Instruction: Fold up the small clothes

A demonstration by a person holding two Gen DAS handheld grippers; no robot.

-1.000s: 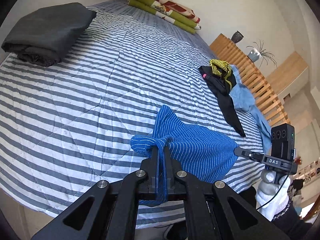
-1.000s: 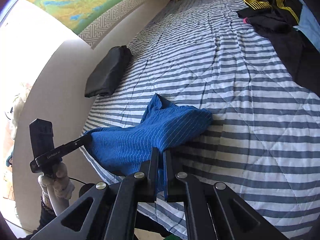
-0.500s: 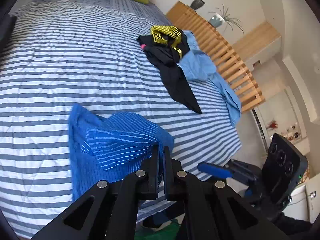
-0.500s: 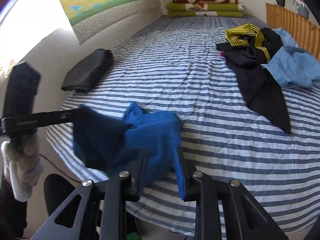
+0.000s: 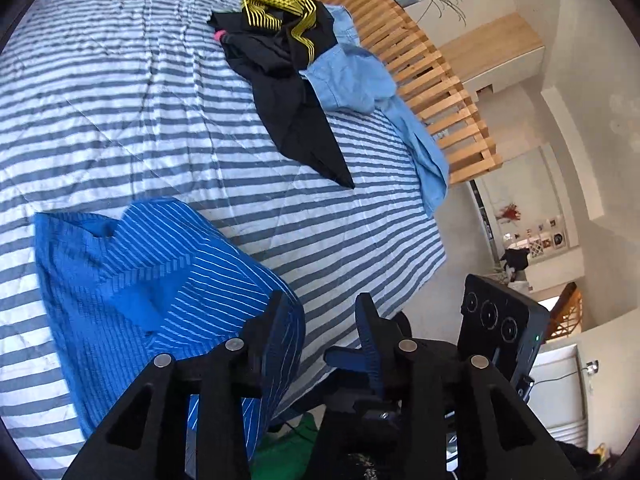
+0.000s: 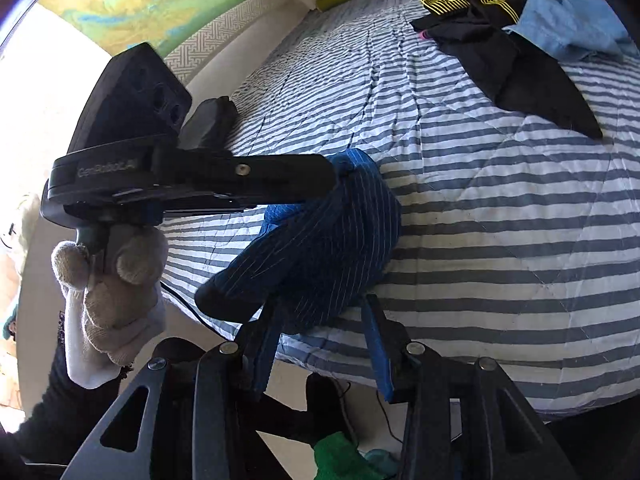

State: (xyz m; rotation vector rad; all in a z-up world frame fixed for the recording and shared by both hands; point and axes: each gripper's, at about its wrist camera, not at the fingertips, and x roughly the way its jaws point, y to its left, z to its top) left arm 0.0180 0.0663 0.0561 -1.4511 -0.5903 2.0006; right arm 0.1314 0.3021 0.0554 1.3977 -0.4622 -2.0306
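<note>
Blue striped garment (image 5: pixel 160 280) bunched at the bed (image 5: pixel 120 120) edge
Left gripper (image 5: pixel 320 320) and right gripper (image 6: pixel 320 340) both gape, empty; garment's lower hem hidden behind fingers.

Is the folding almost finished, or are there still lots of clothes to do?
Not nearly. The blue striped garment lies partly folded at the bed's near edge, and both grippers, left and right, are open, holding nothing. One dark folded item sits by the wall. The pile of black, yellow and light blue clothes looks unfolded.
</note>
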